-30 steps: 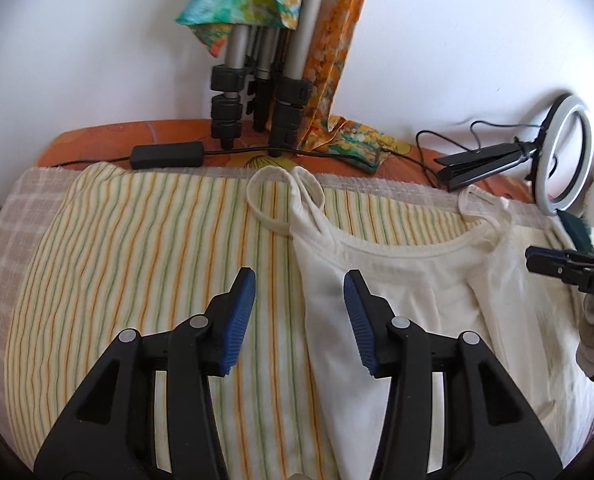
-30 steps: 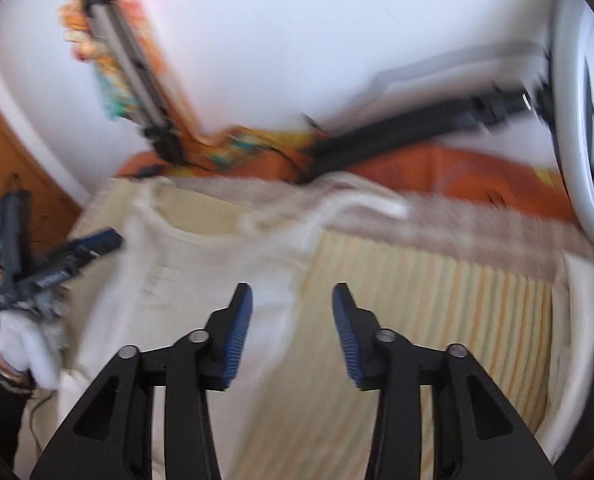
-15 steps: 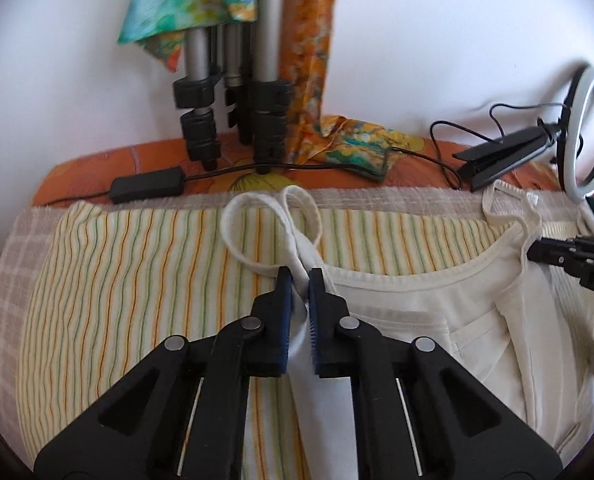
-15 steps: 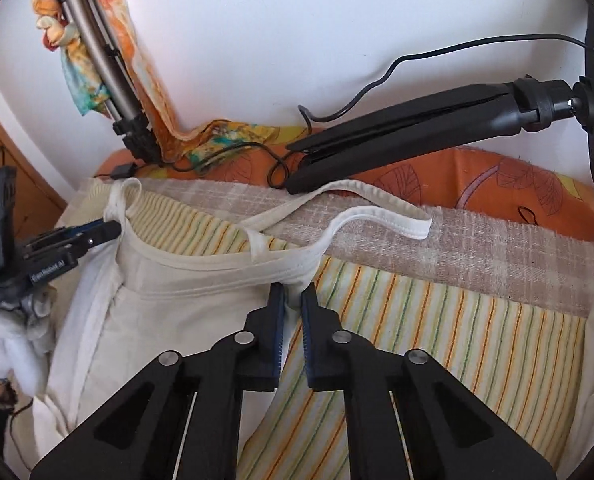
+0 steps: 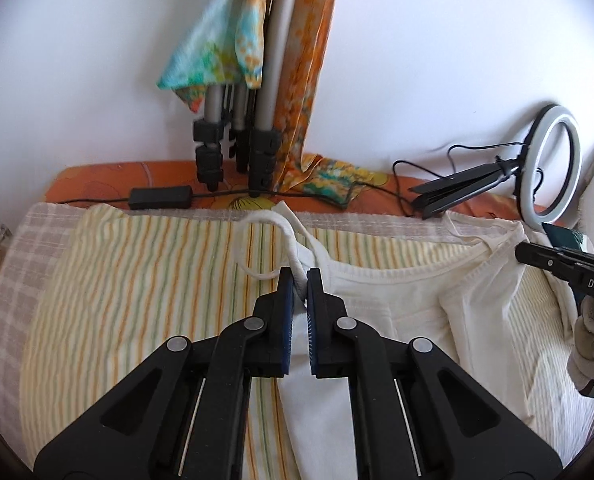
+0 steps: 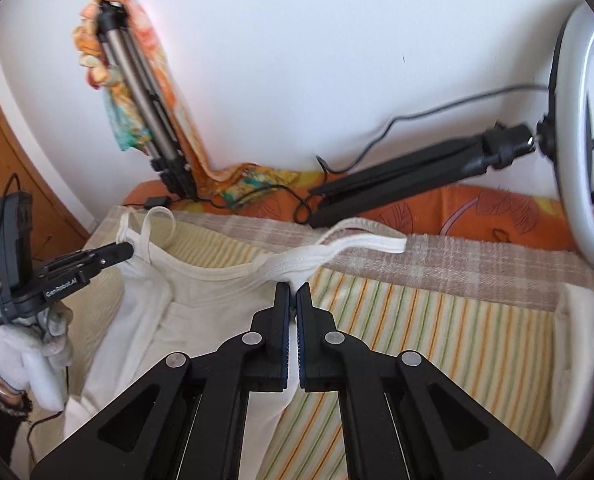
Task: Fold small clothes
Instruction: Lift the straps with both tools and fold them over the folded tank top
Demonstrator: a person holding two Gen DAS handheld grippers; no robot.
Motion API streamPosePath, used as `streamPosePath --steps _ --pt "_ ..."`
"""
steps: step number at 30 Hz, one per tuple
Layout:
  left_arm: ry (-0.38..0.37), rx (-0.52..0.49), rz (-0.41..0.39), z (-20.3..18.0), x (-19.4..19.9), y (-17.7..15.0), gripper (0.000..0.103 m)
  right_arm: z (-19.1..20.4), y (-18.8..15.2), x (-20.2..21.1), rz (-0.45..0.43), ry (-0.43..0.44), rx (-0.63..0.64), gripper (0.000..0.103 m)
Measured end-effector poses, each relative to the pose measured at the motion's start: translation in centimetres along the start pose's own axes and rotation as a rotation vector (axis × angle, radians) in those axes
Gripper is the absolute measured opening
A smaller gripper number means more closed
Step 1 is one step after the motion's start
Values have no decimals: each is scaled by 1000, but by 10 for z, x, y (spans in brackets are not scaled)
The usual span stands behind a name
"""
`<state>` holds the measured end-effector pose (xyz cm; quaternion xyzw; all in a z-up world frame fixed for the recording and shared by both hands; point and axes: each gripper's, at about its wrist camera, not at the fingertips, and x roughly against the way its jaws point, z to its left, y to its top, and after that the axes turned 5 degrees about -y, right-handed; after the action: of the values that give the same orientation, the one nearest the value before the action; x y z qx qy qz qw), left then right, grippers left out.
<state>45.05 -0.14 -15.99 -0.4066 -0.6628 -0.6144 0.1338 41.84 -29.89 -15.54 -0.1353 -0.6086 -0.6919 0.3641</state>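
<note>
Left wrist view
Left gripper: clamped on the white top at the base of its left strap.
White top: spread over the striped sheet, neckline far.
Right gripper: at right edge, pinching the other shoulder.

Right wrist view
Right gripper: closed on the white top below its right strap.
Left gripper: far left, in a white-gloved hand.
Ring light: far right, against the wall.

2 close claw-mounted views, shared top
</note>
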Motion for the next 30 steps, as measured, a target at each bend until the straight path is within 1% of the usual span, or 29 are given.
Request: streamPosePath --steps 3,8,13,14,15,16,19,22,24,27,30 --pt "8 -22 -15 -8 22 -4 4 6 -5 19 -12 -2 6 2" --pt "-15 -22 -61 -21 65 -15 4 15 -19 54 -39 3 12 2" --pt "-15 -52 -87 -39 110 -44 4 40 -47 98 -50 -10 62 2" --pt "-15 -56 -87 -42 118 -51 4 46 -53 105 -22 -24 48 2" --pt "-17 -59 -87 -45 125 -59 4 51 -59 115 -22 -26 58 2" --pt "-15 -62 -88 -48 131 -66 4 56 -65 122 51 -59 -9 2" --pt "-16 -73 -82 -58 152 -100 4 77 -87 141 59 -62 21 2" --pt "-24 -49 -60 -60 161 -131 4 90 -109 152 76 -67 41 2" --pt "-13 -45 -50 -62 166 -151 4 95 -127 158 90 -64 42 2" --pt "13 -45 -40 -65 172 -174 4 101 -147 162 112 -61 43 2" --pt "28 -42 -38 -65 178 -188 4 106 -163 165 133 -64 50 2"
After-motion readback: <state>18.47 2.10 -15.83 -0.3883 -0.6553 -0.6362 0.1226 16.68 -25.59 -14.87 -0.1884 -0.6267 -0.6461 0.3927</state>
